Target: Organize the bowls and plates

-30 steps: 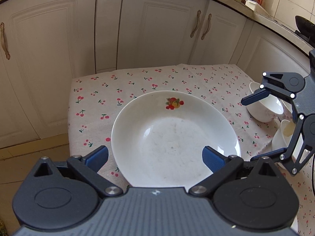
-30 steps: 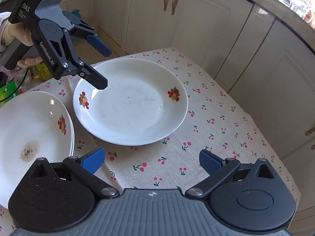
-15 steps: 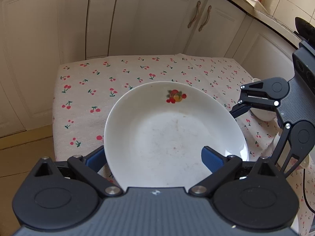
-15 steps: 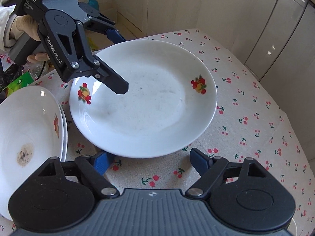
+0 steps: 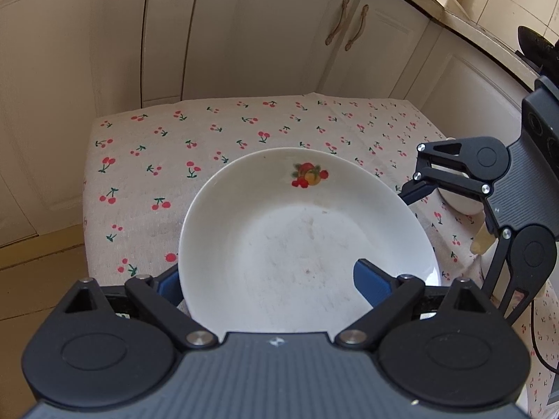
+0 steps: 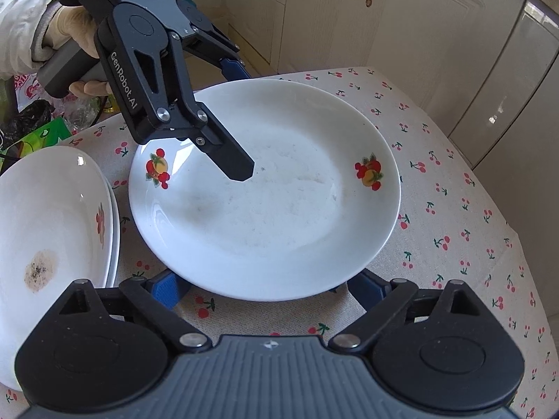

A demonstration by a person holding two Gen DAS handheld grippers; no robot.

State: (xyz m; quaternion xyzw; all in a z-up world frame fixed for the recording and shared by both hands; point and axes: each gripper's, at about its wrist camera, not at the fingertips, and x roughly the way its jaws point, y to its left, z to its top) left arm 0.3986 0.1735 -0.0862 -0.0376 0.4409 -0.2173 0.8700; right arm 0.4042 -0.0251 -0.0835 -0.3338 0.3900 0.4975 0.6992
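Observation:
A white plate with fruit prints (image 6: 265,202) sits on the cherry-print tablecloth (image 6: 454,216); it also shows in the left wrist view (image 5: 300,241). My left gripper (image 5: 269,281) is open, one finger over the plate's inside and the other outside its rim; it shows in the right wrist view too (image 6: 237,118). My right gripper (image 6: 269,288) is open with both fingers under the plate's near edge; it appears at the right of the left wrist view (image 5: 450,230). A stack of soiled white plates (image 6: 52,230) lies at the left.
Cream cabinet doors (image 5: 244,31) stand close behind the small table. A white bowl (image 5: 457,202) sits behind my right gripper. Bags and clutter (image 6: 31,125) lie off the table's left side. The table edge (image 5: 87,209) drops off at the left.
Both grippers have closed in on the fruit-print plate. My right fingers slid under its near edge and my left gripper moved over its rim.

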